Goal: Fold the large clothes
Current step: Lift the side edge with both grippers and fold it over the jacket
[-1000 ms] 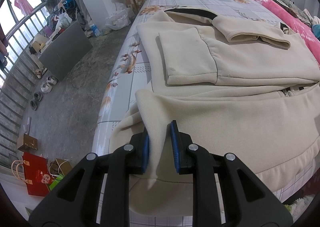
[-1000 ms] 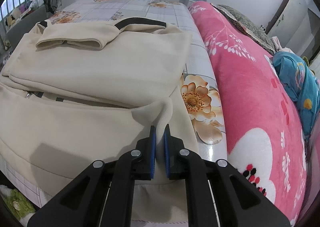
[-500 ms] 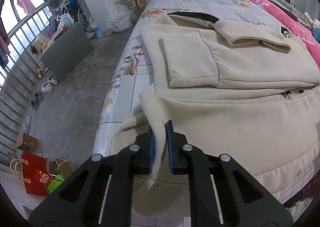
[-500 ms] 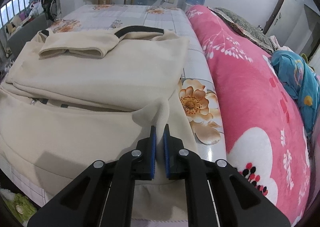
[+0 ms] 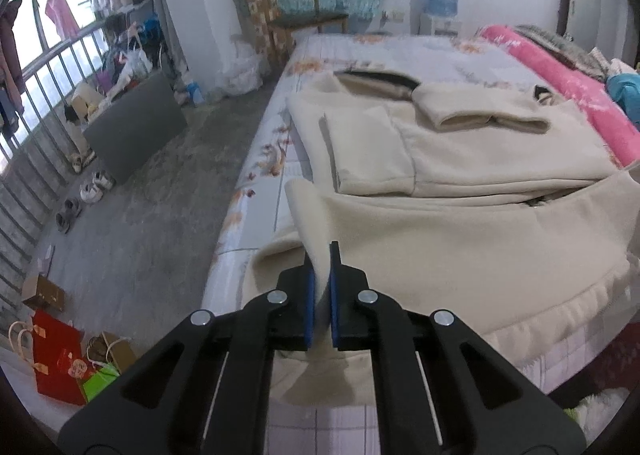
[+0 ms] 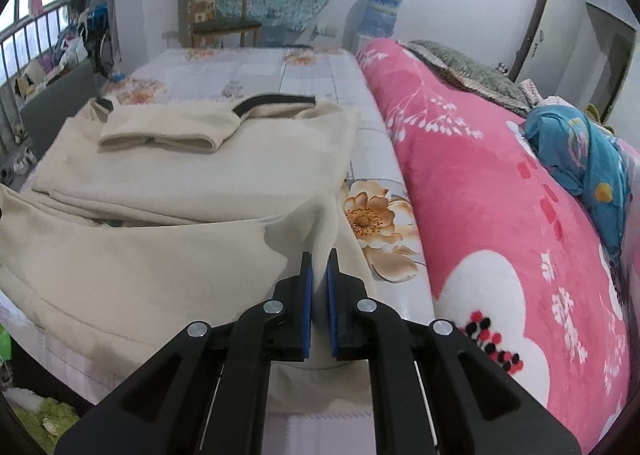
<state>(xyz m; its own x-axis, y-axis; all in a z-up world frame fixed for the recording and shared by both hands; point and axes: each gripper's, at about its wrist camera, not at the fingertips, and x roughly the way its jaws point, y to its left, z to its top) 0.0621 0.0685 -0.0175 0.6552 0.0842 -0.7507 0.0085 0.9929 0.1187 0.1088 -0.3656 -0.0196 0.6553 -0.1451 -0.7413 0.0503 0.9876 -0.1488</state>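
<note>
A large cream hooded jacket [image 5: 460,159] lies on the bed [image 5: 264,191], sleeves folded across its body, also in the right wrist view [image 6: 192,175]. My left gripper [image 5: 320,255] is shut on the jacket's near left hem corner, which is lifted off the bed. My right gripper [image 6: 319,259] is shut on the near right hem corner, also lifted. The lower part of the jacket [image 6: 140,255] rises between the two grippers and hangs toward the bed's near edge.
A rolled pink floral blanket [image 6: 500,215] lies along the bed's right side with a blue cloth [image 6: 580,151] on it. Left of the bed is bare concrete floor [image 5: 132,239] with shoes, a grey board [image 5: 132,135] and gift bags [image 5: 60,359]. A wooden chair [image 5: 296,15] stands beyond the bed.
Both grippers have risen and tilted up with the hem corners, lifting the jacket's lower edge. The left jaws closed tighter on the cloth.
</note>
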